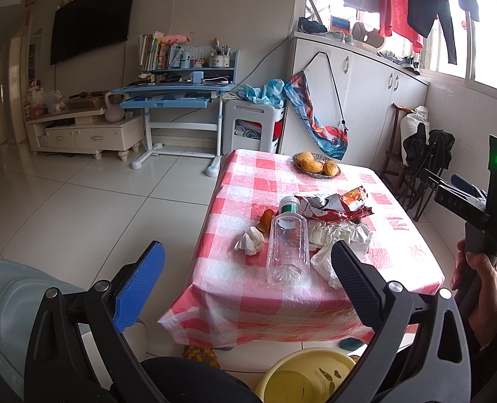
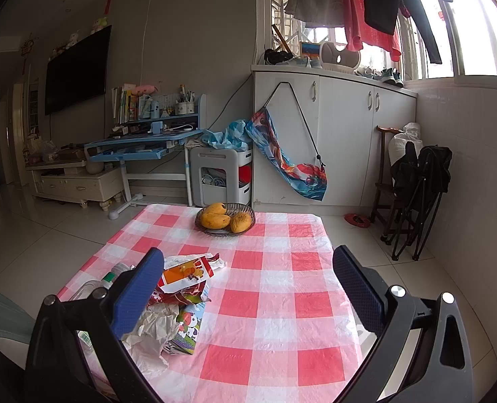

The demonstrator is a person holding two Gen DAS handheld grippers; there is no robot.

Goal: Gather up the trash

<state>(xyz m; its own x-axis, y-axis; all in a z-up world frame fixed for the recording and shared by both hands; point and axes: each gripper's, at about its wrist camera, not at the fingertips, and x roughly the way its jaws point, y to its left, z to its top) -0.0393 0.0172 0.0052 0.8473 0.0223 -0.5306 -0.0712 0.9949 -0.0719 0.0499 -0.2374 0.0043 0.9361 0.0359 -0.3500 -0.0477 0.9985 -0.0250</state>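
The left gripper point(image 1: 248, 268) hangs wide open and empty above the near edge of the low table in its red-and-white checked plastic cloth point(image 1: 396, 235); the right gripper point(image 2: 248, 288) is equally spread and empty over the table's middle. By my reading nothing has been collected yet, so this is the approach to a first pick. The trash sits clustered towards the near edge: a clear plastic bottle with a green cap point(image 1: 288, 247) lying on its side, a crumpled white tissue point(image 1: 250, 242) just beside it, torn red-and-orange snack wrappers point(image 1: 335, 205) behind, and a crumpled white plastic bag point(image 1: 325, 258). A pale yellow round basin point(image 1: 307, 377) stands on the floor below the near edge, probably the bin. Next, lower the left gripper astride the bottle and close.
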